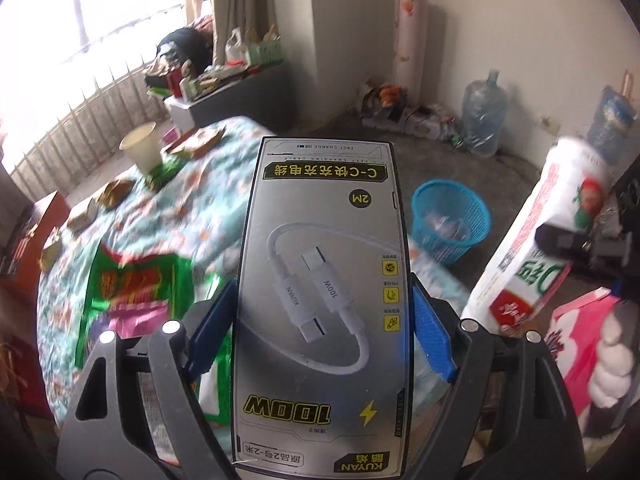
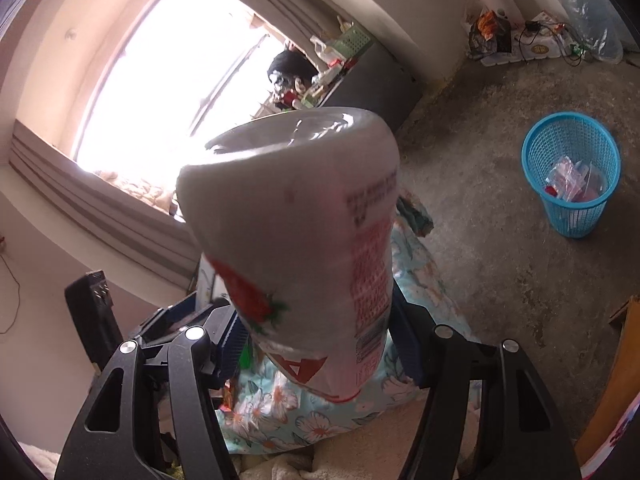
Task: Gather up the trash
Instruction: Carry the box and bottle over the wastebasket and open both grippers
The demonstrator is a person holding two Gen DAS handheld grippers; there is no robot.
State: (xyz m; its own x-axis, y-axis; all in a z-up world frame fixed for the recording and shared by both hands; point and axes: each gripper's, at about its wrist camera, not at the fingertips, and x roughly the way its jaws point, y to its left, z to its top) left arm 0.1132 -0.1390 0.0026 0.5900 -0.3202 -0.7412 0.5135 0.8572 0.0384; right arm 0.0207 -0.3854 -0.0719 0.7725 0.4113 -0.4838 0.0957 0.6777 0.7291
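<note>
My left gripper [image 1: 322,312] is shut on a grey charging-cable box [image 1: 322,280], held upright above the floral bedspread [image 1: 216,216]. My right gripper [image 2: 316,332] is shut on a white strawberry-printed bottle [image 2: 304,232]; the bottle also shows at the right of the left wrist view [image 1: 540,232]. A blue mesh trash basket [image 1: 452,220] stands on the floor beyond the bed, with wrappers inside; it also shows in the right wrist view [image 2: 572,176]. On the bed lie a green snack bag [image 1: 132,280], a paper cup [image 1: 142,150] and several small wrappers [image 1: 116,192].
A cluttered grey cabinet [image 1: 236,92] stands by the window. A large water jug [image 1: 484,112], a paper roll [image 1: 410,48] and floor clutter [image 1: 400,112] line the far wall. A pink bag [image 1: 580,344] is at the right. A wooden piece [image 2: 616,380] is at the far right.
</note>
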